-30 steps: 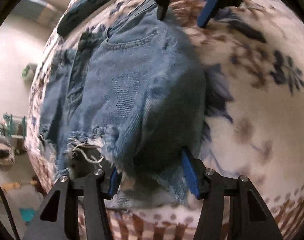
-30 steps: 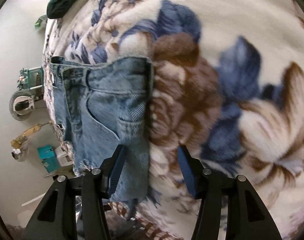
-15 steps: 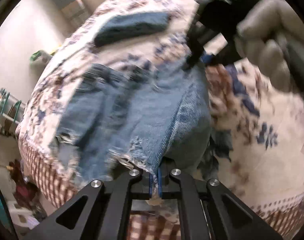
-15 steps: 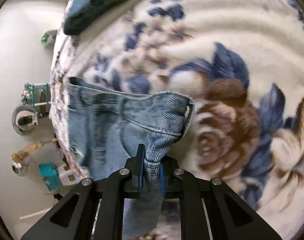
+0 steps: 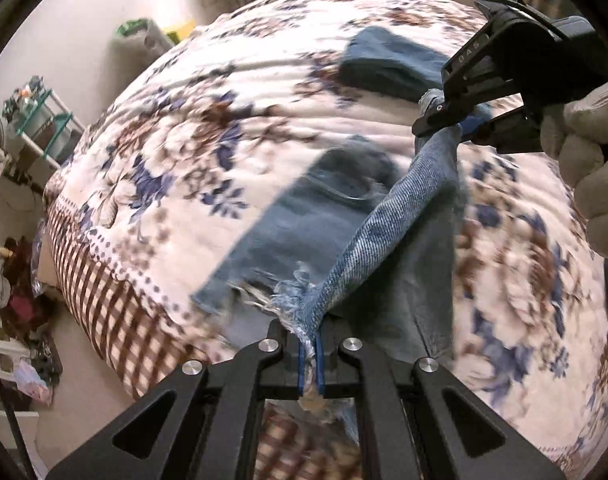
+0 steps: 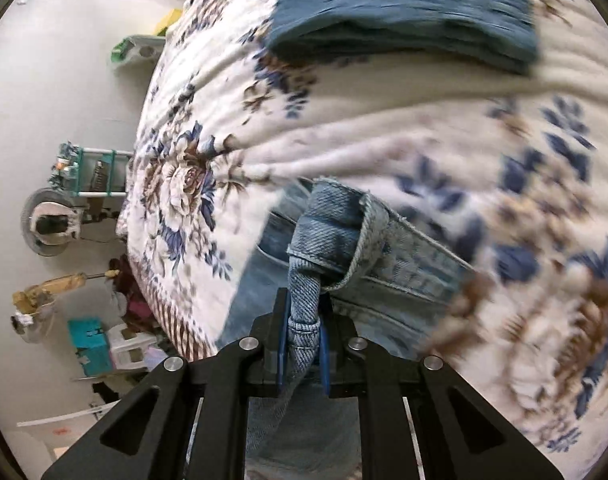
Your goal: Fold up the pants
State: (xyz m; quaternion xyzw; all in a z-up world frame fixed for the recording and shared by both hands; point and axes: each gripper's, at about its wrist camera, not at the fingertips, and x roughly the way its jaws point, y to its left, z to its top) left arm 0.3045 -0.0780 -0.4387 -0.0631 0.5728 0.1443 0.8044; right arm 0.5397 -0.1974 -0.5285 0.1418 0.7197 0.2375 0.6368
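Jaws pinch denim shorts (image 5: 368, 240); folded blue cloth (image 6: 404, 12) lies beyond on blanket (image 5: 184, 128).

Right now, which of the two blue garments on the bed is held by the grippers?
The light, frayed denim shorts, pinched by the left gripper and the right gripper. The darker folded garment lies untouched farther back.

A lived-in home bedroom. A bed (image 5: 264, 92) fills the view, covered by a plush floral blanket (image 6: 384, 152) in cream, blue and brown with a checked border. Folded blue clothing (image 6: 404, 4) lies on it. Beside the bed, on a pale floor (image 6: 64, 80), stand a teal shelf rack (image 6: 92, 176), a round fan (image 6: 50, 222), a teal box (image 6: 90, 344) and scattered household clutter.
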